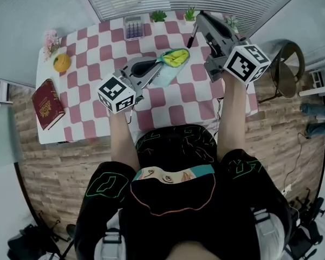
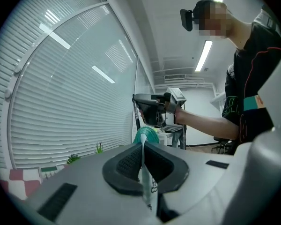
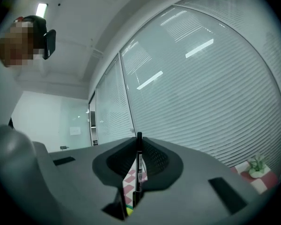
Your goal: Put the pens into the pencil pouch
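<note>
Over the surface's far half, clamps right tool narrowly on a pen, left tool fully onto pencil pouch.

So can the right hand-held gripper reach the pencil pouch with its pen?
Probably yes: the left hand-held gripper holds the pencil pouch open, and nothing sits between it and the black pen in the right hand-held gripper.

I count | my grippers: two, left gripper and right gripper | pen: one | pencil pouch: one | calculator: one | potted plants: three | red book: one | orange fruit: one | pink flowers: one bunch | table: one
</note>
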`<action>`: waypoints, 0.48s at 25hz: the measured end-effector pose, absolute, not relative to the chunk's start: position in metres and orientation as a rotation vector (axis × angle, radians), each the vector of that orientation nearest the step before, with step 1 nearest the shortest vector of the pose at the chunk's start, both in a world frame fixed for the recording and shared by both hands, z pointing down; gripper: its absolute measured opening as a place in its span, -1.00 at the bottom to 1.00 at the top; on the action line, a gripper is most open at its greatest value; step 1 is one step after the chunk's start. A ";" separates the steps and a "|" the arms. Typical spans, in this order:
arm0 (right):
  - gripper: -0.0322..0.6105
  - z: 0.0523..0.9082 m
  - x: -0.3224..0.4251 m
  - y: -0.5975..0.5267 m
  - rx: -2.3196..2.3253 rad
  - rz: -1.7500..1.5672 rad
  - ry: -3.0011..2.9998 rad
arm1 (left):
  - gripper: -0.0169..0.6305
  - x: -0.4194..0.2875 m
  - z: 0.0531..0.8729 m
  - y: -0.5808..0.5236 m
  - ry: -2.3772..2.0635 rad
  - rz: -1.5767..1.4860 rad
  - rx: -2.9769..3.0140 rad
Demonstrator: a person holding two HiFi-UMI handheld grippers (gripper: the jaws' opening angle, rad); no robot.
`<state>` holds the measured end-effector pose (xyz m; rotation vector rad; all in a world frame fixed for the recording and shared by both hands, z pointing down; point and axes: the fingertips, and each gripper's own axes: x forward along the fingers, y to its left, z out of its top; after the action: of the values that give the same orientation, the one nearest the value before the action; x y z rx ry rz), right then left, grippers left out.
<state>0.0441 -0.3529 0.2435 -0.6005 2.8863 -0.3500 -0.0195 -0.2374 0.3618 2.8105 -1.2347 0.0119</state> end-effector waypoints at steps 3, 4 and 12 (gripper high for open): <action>-0.77 0.231 0.054 -0.347 -0.573 -0.335 2.853 | -0.94 -0.010 0.360 -0.243 -1.236 0.028 2.823; -0.77 0.227 0.056 -0.344 -0.563 -0.335 2.846 | -0.94 -0.007 0.359 -0.244 -1.236 0.028 2.825; -0.77 0.233 0.047 -0.324 -0.490 -0.305 2.879 | -0.94 0.002 0.347 -0.250 -1.266 -0.028 2.831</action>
<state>0.0473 -0.3239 0.2332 -0.4899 2.8791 -0.3049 0.0022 -0.2501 0.3471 2.8314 -1.2660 -0.0278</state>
